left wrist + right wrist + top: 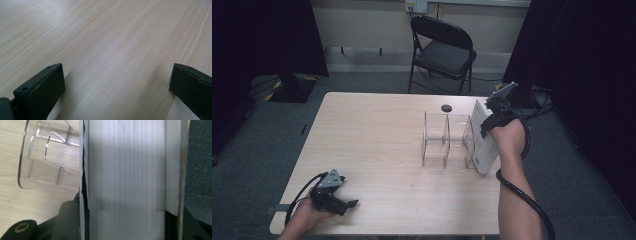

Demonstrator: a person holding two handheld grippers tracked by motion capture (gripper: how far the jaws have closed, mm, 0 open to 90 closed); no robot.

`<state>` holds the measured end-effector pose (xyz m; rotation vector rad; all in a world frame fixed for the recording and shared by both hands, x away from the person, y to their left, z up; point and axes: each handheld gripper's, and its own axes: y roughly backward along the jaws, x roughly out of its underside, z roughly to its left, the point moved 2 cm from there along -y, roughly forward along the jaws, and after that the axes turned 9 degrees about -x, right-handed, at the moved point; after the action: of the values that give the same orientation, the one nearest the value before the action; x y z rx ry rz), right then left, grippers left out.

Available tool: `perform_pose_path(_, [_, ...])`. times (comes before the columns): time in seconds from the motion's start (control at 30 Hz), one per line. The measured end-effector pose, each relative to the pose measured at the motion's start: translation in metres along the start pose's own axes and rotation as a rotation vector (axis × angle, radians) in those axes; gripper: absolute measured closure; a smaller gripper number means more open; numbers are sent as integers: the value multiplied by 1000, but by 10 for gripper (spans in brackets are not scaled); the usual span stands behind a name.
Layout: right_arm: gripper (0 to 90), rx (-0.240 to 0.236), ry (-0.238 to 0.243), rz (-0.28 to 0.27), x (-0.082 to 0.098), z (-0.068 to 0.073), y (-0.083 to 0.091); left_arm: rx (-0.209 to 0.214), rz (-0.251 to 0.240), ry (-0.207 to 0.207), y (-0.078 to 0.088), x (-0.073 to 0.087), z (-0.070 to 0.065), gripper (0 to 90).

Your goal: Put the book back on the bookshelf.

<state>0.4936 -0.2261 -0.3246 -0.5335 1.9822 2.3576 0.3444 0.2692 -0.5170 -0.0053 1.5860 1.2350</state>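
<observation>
Right tool (492,117): we see its jaws closed on the white box (482,136), one on each broad face; in the right gripper view the box's narrow edge (126,177) stands between the two black jaws.
White box: upright on its edge at the counter's right border, directly under the right tool and held by it. Whether its lower edge rests on the counter (377,145) we cannot tell.
Clear organizer (447,140): a see-through acrylic rack with upright dividers, standing on the counter just beside the box on the side away from the right tool's hand. In the right gripper view its curved clear wall (42,160) lies just beside the box.
Contents of organizer: we see the wood of the counter through each slot; the box is outside the rack, against its nearest panel; whether they touch we cannot tell.
Left tool (334,195): we note its jaws spread wide with bare counter (105,50) between them, gripping nothing; it rests low at the near left corner, well apart from rack and box.
Dark disc (446,108): on the counter beyond the rack, farther from the right tool than the box.
</observation>
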Motion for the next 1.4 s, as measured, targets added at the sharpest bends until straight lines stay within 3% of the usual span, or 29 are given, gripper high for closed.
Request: perform_pose_path(1.4, [527,14,-36,-56,-4,1,-9,0,0,0,0,0,0,0])
